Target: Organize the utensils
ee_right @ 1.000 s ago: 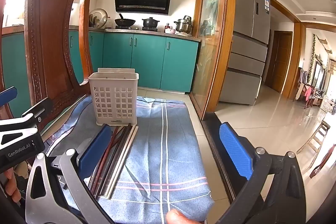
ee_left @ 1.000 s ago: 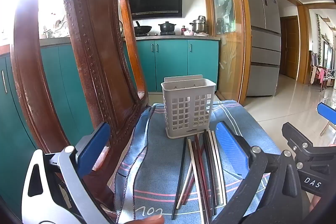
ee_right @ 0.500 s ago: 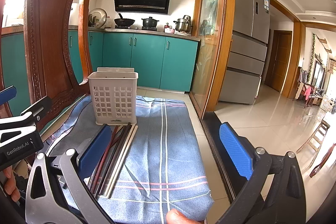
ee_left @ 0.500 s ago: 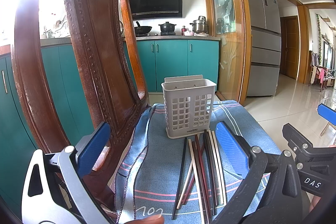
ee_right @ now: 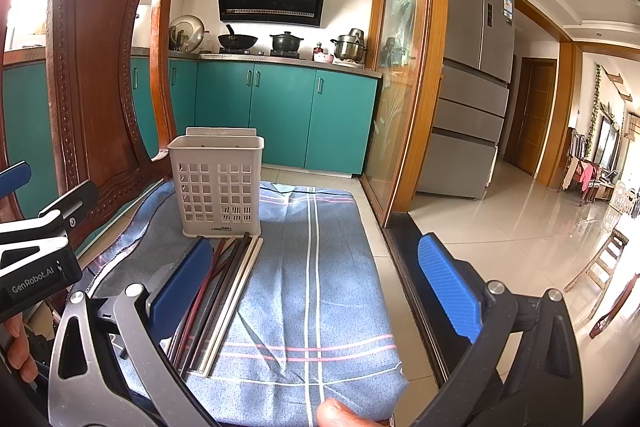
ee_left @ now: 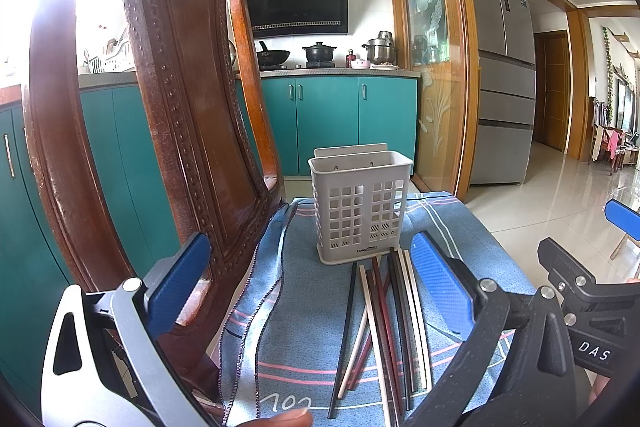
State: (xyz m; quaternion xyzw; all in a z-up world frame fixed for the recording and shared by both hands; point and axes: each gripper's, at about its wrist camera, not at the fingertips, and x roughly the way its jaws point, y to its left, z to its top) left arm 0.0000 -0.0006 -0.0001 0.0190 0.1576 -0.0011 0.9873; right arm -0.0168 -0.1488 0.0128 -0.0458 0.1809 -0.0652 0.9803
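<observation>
Clearly nothing is gripped yet: the left tongs (ee_left: 308,291) and the right tongs (ee_right: 316,291) both gape wide and empty, poised above the cloth (ee_right: 332,267). The chopsticks (ee_left: 384,327) lie loose on it in a rough fan, their far tips just short of the basket (ee_left: 360,211), which stands upright, so each stick can probably be lifted and dropped straight in. A chair (ee_left: 160,107) crowds the left side.
</observation>
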